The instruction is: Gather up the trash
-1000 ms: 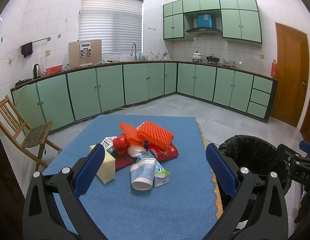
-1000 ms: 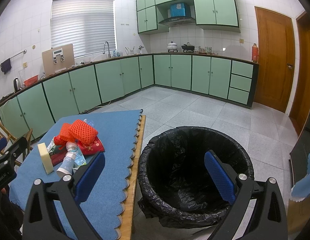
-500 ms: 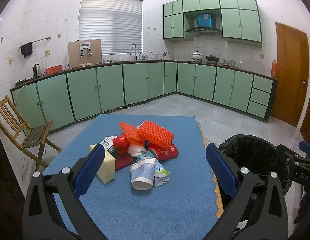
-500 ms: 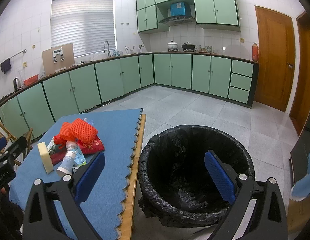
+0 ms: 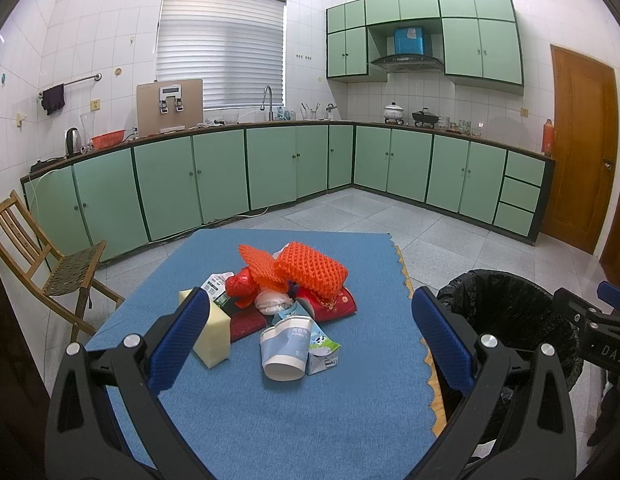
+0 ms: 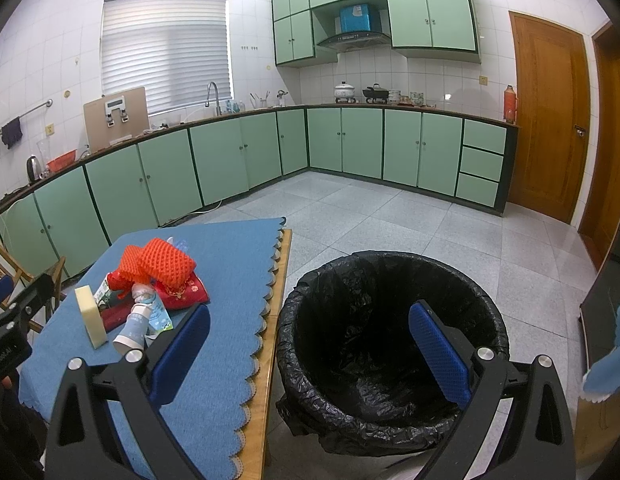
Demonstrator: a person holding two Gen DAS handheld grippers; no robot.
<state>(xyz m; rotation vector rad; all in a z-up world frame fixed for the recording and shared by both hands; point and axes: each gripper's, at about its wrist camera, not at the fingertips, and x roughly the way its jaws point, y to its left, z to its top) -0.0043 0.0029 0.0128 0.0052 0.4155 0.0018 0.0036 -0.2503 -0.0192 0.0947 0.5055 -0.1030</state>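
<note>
A pile of trash lies on the blue-covered table (image 5: 301, 420): orange foam netting (image 5: 310, 272), a red packet (image 5: 334, 304), a paper cup on its side (image 5: 285, 350), a milk carton (image 5: 324, 354), a yellow sponge block (image 5: 211, 338) and a crumpled white wrapper (image 5: 273, 300). My left gripper (image 5: 310, 344) is open and empty, held above the table's near side, facing the pile. My right gripper (image 6: 310, 352) is open and empty over the near rim of the black-lined bin (image 6: 390, 344). The pile also shows in the right wrist view (image 6: 149, 292).
The bin (image 5: 506, 312) stands on the floor right of the table. A wooden folding chair (image 5: 41, 264) stands left of the table. Green cabinets (image 5: 269, 168) line the far walls. A wooden door (image 6: 550, 120) is at the right.
</note>
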